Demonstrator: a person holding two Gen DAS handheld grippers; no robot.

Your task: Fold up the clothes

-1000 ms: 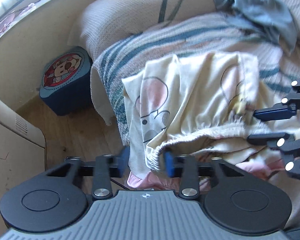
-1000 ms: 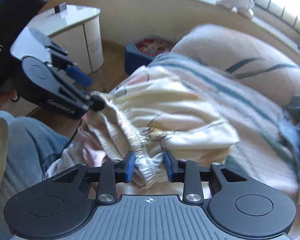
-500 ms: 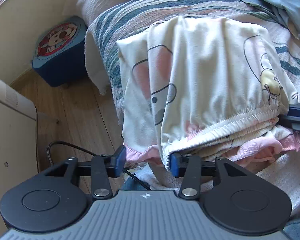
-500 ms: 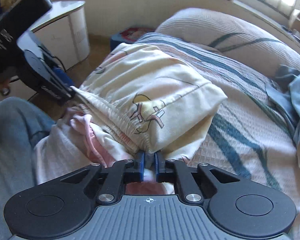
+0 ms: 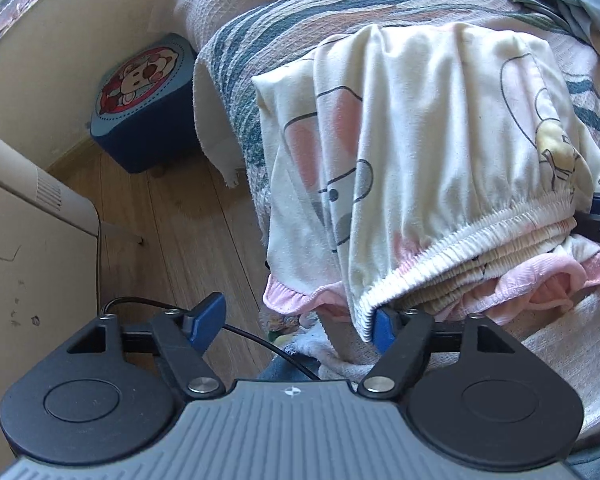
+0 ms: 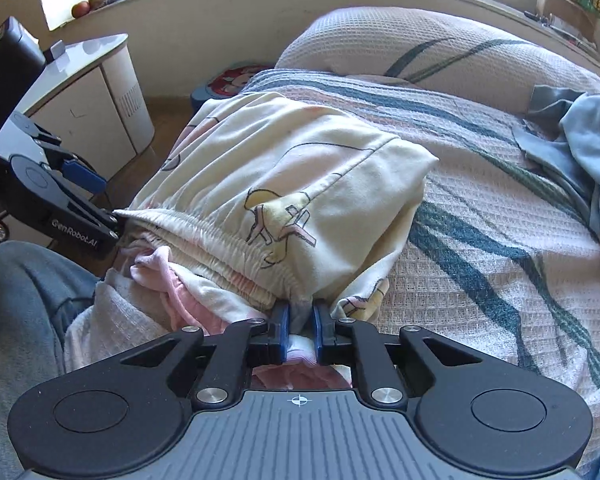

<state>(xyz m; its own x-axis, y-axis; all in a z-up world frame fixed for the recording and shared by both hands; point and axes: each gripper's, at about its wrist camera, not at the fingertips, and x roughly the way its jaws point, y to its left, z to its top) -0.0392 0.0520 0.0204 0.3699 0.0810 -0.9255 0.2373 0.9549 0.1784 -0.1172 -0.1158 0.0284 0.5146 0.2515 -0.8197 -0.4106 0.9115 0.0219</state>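
Right claw (image 6: 299, 332) pinching cream pants (image 6: 284, 184) waistband, nearly closed. Left claw (image 5: 296, 320) spread wide, waistband corner against one finger only. Pants on bed (image 6: 480, 248).

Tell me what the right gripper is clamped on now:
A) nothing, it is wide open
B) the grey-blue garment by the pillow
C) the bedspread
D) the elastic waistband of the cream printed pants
D: the right gripper has its blue pads nearly together on the gathered waistband of the cream pants.
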